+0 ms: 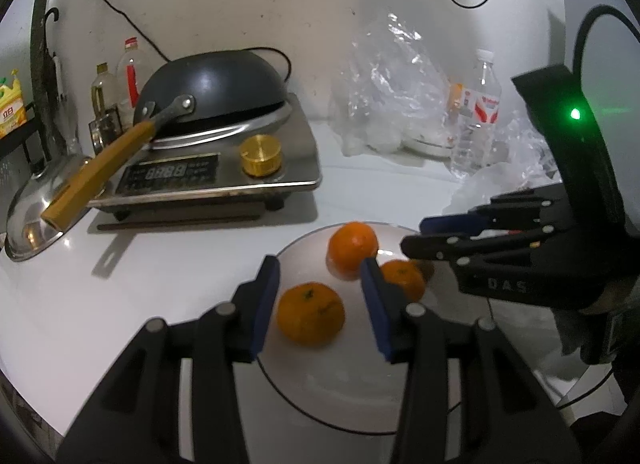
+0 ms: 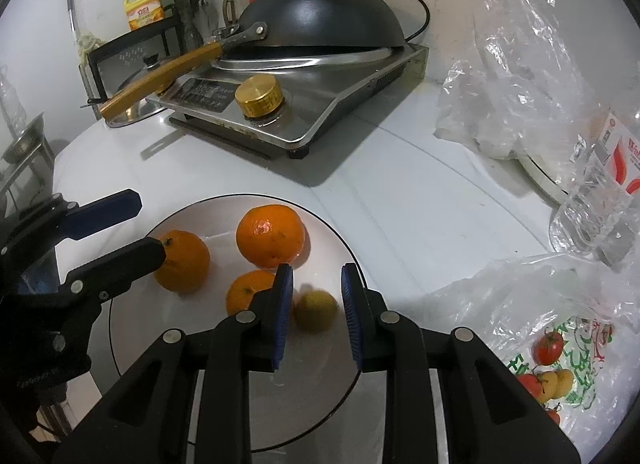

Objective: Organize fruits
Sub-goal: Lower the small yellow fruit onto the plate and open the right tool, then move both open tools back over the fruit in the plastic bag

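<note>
The plate-filling step is under way. The left gripper [image 1: 320,266] is hovering open, angled down, its jaws standing either side of the nearest orange [image 1: 311,314] without touching it. That orange is lying on the plate [image 1: 320,388] on the table [image 2: 400,184]. The right gripper [image 2: 316,270] is pointing steeply down, closed to a narrow gap and gripping nothing, over a blurred small fruit [image 2: 316,310]. The next move is probably fetching more fruit.
</note>
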Demonstrator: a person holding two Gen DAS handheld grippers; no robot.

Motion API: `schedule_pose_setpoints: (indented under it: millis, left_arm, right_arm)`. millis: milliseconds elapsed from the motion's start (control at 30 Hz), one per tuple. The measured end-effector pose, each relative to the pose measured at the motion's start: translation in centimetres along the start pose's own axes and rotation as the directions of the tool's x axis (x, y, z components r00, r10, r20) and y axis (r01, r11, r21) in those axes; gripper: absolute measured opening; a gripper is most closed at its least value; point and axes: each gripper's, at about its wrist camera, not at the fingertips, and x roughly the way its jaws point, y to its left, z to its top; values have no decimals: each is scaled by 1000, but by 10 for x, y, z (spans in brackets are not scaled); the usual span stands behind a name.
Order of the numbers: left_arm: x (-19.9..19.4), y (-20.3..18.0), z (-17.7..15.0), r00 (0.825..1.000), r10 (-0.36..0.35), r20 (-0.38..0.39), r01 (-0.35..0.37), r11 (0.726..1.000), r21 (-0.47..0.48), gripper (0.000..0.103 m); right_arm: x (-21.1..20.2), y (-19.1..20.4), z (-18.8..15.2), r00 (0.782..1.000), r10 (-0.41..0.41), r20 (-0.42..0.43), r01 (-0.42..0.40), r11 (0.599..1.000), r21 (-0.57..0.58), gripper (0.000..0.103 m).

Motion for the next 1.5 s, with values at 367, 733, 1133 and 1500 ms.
schedule_pose_setpoints:
  millis: [367,733,1133,1500]
  left_arm:
    - [-16,-15,2,1000,3,17,-3,1000,-4,46]
    - [-36,-37,1,1000,-30,3,30,999,-22,77]
    - [-49,-66,3,996,-79,-42,78,997,-25,78]
    - [-54,-100,6,996,-78,-52,79,997,20,78]
  right_arm:
    - [-33,-4,-10,999,-25,34,25,1000,10,27]
    - [-72,-9,-27,996,-41,77,39,999,31,29]
    - [-110,-22,-52,992,-55,111,50,997,52,35]
    - [-141,-48,-75,986,-87,143,74,993,96,35]
